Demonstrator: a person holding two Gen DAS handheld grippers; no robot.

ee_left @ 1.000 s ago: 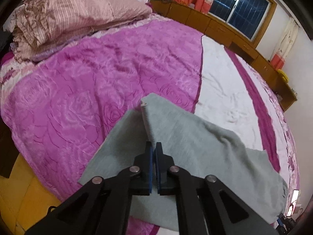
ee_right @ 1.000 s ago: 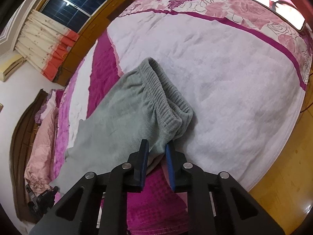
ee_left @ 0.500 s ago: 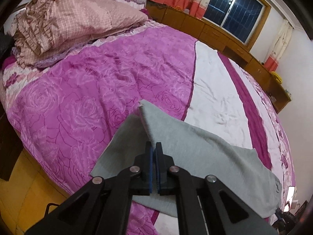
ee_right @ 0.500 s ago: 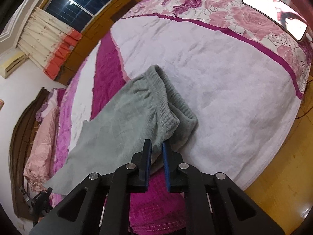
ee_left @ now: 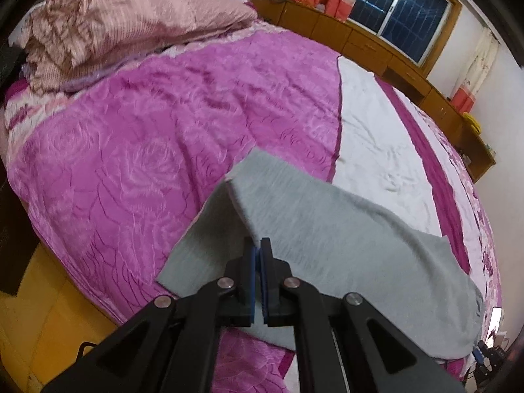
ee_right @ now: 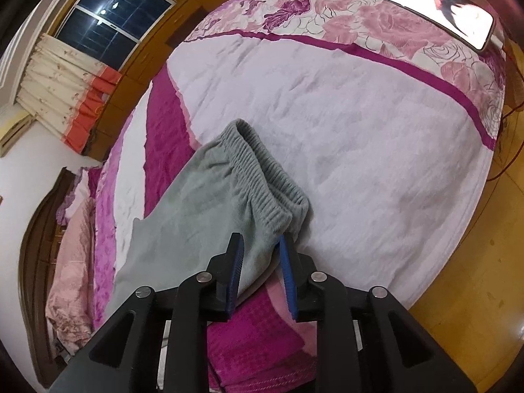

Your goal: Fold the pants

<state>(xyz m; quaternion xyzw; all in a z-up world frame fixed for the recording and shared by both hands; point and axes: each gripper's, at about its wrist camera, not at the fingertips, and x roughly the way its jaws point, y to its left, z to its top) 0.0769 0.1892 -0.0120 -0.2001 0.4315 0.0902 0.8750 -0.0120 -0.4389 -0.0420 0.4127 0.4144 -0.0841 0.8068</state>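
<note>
Grey pants (ee_left: 327,242) lie along the near edge of the bed, legs stacked. My left gripper (ee_left: 259,249) is shut on the hem end of the legs, lifting the top layer slightly. In the right wrist view the ribbed waistband (ee_right: 271,177) lies on the white part of the blanket. My right gripper (ee_right: 260,245) has its jaws apart around the near waistband corner, with the grey cloth between the blue pads (ee_right: 236,262); the pads do not press it.
The bed carries a magenta and white blanket (ee_left: 137,150). A pink quilt pile (ee_left: 124,19) sits at the headboard. A lit phone (ee_right: 435,9) lies on the bed's far corner. Wooden cabinets (ee_left: 370,49) line the window wall. Yellow floor (ee_right: 458,301) borders the bed.
The right gripper's jaws closed on the waistband half a second ago and have now opened wider. The left gripper stays shut on the leg end, which has shifted slightly.
</note>
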